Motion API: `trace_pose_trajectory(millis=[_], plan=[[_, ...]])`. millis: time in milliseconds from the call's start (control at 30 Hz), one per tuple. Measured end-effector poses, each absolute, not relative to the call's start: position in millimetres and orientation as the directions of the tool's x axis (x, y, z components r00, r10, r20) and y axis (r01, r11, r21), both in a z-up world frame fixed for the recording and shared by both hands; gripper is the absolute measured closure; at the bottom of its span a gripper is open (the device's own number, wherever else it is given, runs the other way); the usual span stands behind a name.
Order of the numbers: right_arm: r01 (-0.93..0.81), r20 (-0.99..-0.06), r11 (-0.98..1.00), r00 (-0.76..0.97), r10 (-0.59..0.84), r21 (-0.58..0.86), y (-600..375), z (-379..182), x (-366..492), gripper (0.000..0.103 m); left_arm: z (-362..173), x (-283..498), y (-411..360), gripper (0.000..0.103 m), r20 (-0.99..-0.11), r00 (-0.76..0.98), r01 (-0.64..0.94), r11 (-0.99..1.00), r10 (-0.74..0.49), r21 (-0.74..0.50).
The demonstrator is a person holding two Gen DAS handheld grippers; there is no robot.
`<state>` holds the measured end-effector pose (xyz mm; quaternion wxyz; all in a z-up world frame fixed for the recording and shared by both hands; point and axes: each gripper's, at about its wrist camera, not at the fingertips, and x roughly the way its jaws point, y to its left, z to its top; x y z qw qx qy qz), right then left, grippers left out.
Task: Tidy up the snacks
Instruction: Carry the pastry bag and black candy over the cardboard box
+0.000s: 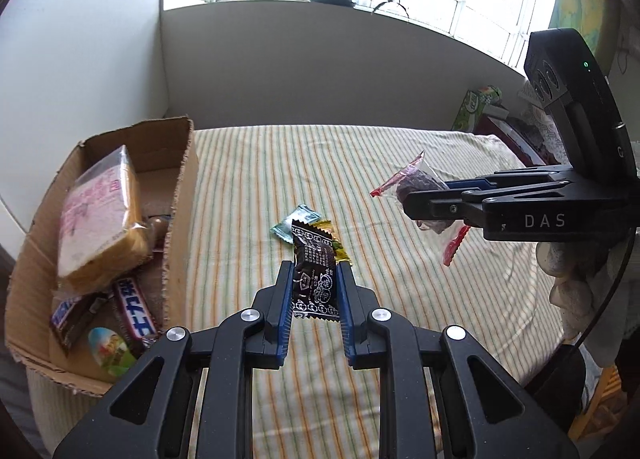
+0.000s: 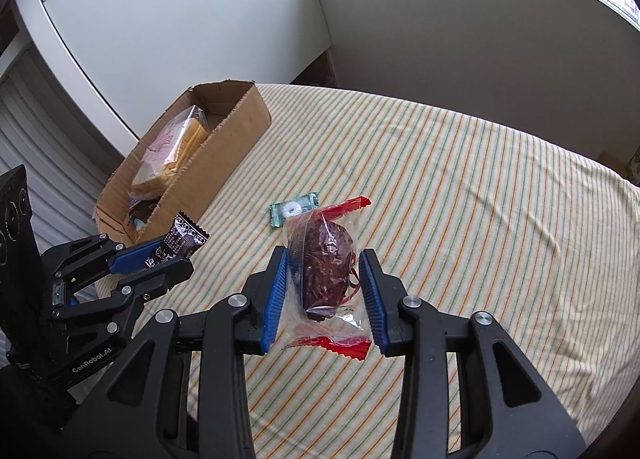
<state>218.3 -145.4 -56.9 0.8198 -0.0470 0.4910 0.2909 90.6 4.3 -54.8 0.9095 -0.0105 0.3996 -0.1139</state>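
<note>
Box (image 1: 176,187) of snacks sits at left edge of striped bed (image 1: 400,299), bread pack (image 1: 100,219) and bars inside. Left gripper (image 1: 314,283) right of box, jaws clamped on black packet (image 1: 314,279), lifted off bed. Teal candy (image 1: 296,221) and yellow wrapper (image 1: 340,251) lie right of box. Right gripper (image 2: 326,283) farthest from box, jaws pinching clear red-edged bag (image 2: 326,271) of dark cake.
</note>
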Motion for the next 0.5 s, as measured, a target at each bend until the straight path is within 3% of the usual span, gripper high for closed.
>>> trace_pose_trajectory(millis=[500], plan=[[-0.640,-0.806,0.737,0.307,0.507,0.219,-59,-36,195,0.065,-35,74,82,0.084,-0.683,0.722,0.071,0.994,-0.111,-0.086]])
